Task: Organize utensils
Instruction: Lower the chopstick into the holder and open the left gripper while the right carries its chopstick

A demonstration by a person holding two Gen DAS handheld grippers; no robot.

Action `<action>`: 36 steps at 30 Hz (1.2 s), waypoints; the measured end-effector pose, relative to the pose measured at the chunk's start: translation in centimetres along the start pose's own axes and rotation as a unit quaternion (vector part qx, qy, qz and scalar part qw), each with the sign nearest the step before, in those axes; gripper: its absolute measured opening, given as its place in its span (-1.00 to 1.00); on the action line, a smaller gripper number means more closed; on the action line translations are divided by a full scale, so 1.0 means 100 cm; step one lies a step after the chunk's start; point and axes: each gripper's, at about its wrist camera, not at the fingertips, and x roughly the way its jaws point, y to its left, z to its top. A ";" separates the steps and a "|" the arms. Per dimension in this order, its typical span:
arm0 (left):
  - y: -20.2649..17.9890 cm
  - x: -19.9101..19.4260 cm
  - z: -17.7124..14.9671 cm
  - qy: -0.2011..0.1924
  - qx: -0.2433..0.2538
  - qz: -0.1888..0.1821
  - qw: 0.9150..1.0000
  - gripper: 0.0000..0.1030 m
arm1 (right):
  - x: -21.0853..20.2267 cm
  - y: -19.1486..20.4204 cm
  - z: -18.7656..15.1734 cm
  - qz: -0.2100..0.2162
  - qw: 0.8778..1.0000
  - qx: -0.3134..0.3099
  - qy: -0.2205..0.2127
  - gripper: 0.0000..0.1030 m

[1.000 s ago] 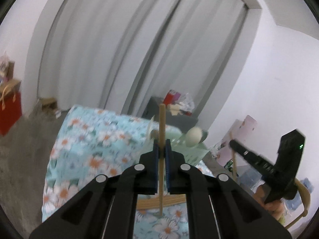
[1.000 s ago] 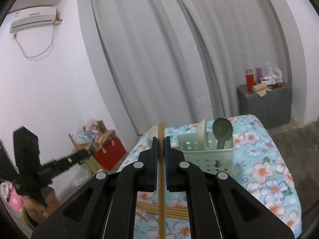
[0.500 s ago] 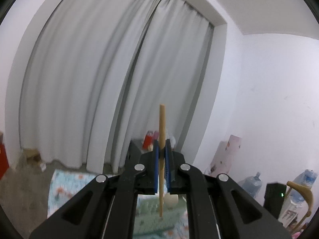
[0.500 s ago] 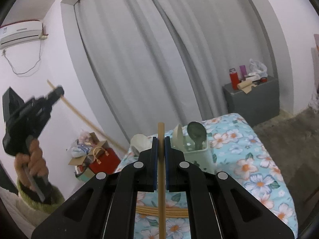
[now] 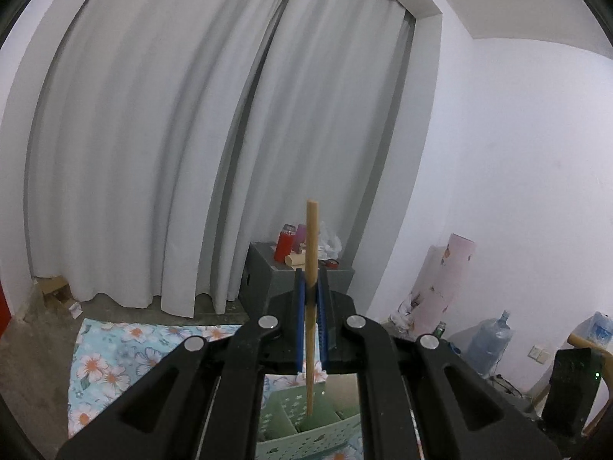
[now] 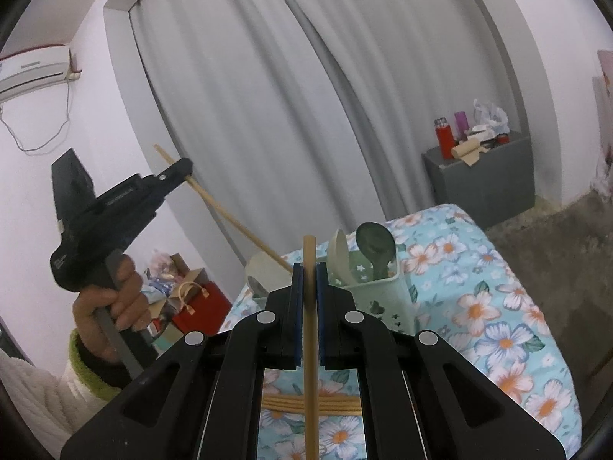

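Left wrist view: left hand-held gripper [image 5: 311, 299] clamped on a wooden chopstick [image 5: 311, 287], stick nearly upright, lower tip hanging over the green utensil caddy [image 5: 306, 437] on the floral-clothed bench [image 5: 115, 360]. Right wrist view: right hand-held gripper [image 6: 308, 291] closed on a second chopstick [image 6: 309, 337], upright between the blue pads. Beyond it, same caddy [image 6: 367, 291] holding a green spoon [image 6: 373, 241] and pale spoons; more chopsticks [image 6: 310, 404] lying flat on the bench below. At left, a hand [image 6: 111, 299] gripping the other device, its chopstick slanting down toward the caddy.
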 end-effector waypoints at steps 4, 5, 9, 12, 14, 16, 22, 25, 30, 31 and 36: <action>-0.004 0.005 -0.004 0.002 0.010 0.006 1.000 -0.90 | -0.003 -0.001 0.000 0.003 1.000 0.001 -0.001 -0.91; -0.010 0.006 -0.007 0.004 0.013 0.014 1.000 -0.90 | -0.004 0.000 0.000 0.005 1.000 0.001 -0.002 -0.91; -0.010 0.028 -0.023 0.031 0.017 0.033 0.999 -0.90 | -0.005 -0.003 -0.002 0.012 1.000 0.002 0.002 -0.91; -0.003 0.039 -0.039 0.055 0.007 0.051 0.997 -0.89 | -0.006 -0.006 -0.003 0.018 1.000 0.002 0.007 -0.91; 0.003 0.043 -0.047 0.069 -0.006 0.058 0.996 -0.88 | -0.007 -0.008 -0.004 0.022 1.000 0.002 0.009 -0.91; 0.004 0.044 -0.052 0.076 -0.013 0.068 0.995 -0.88 | -0.008 -0.011 -0.004 0.027 1.000 0.004 0.010 -0.91; -0.001 0.027 -0.054 0.058 -0.031 0.079 0.995 -0.11 | -0.011 -0.019 -0.004 0.037 0.999 0.010 0.012 -0.91; -0.005 0.018 -0.054 0.052 -0.032 0.090 0.994 0.10 | -0.011 -0.021 -0.004 0.039 0.999 0.013 0.012 -0.91; -0.007 -0.006 -0.056 0.045 -0.032 0.102 0.993 0.34 | -0.007 -0.024 0.002 0.045 0.999 0.012 0.013 -0.91; -0.007 -0.013 -0.057 0.042 -0.031 0.105 0.993 0.37 | -0.005 -0.023 0.004 0.049 0.999 0.011 0.012 -0.91; -0.003 -0.045 -0.068 0.045 -0.039 0.119 0.991 0.54 | 0.009 -0.014 0.026 0.070 0.998 -0.010 0.000 -0.91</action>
